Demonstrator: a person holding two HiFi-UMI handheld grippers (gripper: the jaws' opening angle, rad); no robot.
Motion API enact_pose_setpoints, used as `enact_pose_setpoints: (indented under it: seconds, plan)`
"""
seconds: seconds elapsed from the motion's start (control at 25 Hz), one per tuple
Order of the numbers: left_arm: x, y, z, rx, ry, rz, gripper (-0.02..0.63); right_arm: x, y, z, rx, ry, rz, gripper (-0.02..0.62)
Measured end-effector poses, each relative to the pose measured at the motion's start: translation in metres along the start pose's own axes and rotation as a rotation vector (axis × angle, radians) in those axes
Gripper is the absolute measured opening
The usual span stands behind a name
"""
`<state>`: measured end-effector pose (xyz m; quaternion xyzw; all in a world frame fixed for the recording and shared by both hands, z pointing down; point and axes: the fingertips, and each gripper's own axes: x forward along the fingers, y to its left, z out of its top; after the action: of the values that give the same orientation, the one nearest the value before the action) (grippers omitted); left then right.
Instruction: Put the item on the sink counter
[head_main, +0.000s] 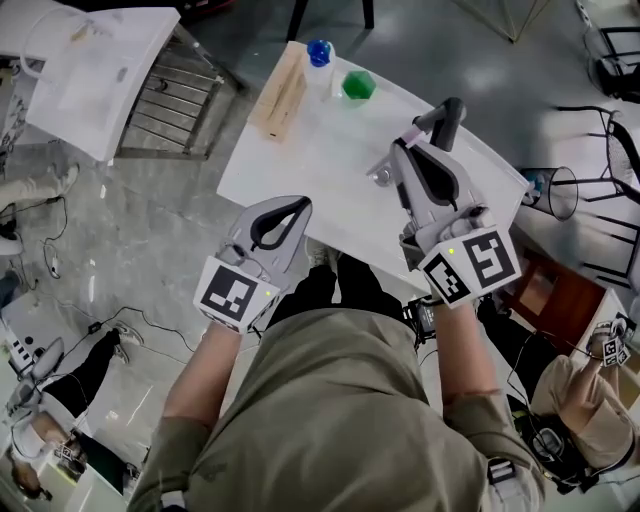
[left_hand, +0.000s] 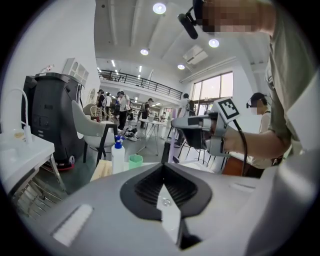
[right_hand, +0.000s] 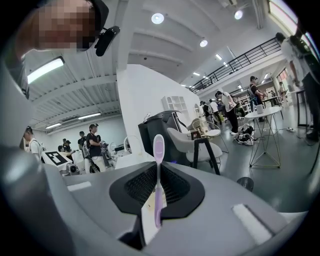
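Left tongs (head_main: 297, 208): clenched, with nothing between the jaws; in the left gripper view (left_hand: 164, 186) the two dark ribbed pads meet along a single seam.
Right tongs (head_main: 447, 113): clenched on a lilac item; in the right gripper view (right_hand: 157, 186) the pads press against it from both sides.
Lilac item (right_hand: 158, 162): a slim, pale purple stick with a rounded end. It stands upright along the seam of the right tongs, the rounded end projecting beyond the jaw tips. In the head view (head_main: 412, 133) only a short pale length shows beside the jaws. It is held in the air above the bench and touches no surface.
Bench (head_main: 330, 170): a white top set at an angle in front of the person; the right tongs are over its near right part, the left tongs over its near edge.
Wooden block (head_main: 279, 95): lies lengthwise near the far left edge of the bench.
Blue-capped bottle (head_main: 319, 55): upright at the far corner of the bench, just beside the block; also seen in the left gripper view (left_hand: 118, 157).
Green cup (head_main: 358, 85): just beside the bottle, on its right (left_hand: 135, 161).
White sink unit (head_main: 100, 75): at the upper left of the head view, well apart from the bench and from both tongs; a wire rack (head_main: 165, 100) shows under its edge.
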<state>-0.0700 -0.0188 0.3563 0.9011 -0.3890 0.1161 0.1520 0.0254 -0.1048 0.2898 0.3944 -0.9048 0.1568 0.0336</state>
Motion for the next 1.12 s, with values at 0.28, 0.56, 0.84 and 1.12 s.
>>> enact_pose_setpoints:
  seconds: [0.28, 0.56, 0.84, 1.12]
  plan:
    - [0.01, 0.005, -0.005, -0.014, 0.02, -0.001, 0.006, 0.02, -0.015, 0.004, -0.006, -0.019, -0.008, 0.035]
    - [0.017, 0.006, -0.011, -0.017, 0.033, -0.009, 0.006, 0.038, -0.03, 0.001, -0.007, -0.026, -0.02, 0.035]
    - [0.019, 0.012, -0.017, -0.031, 0.044, 0.0, 0.006, 0.053, -0.042, 0.009, -0.014, -0.041, -0.027, 0.035]
    - [0.021, 0.015, -0.026, -0.047, 0.048, 0.004, 0.006, 0.068, -0.053, 0.018, -0.019, -0.059, -0.031, 0.035]
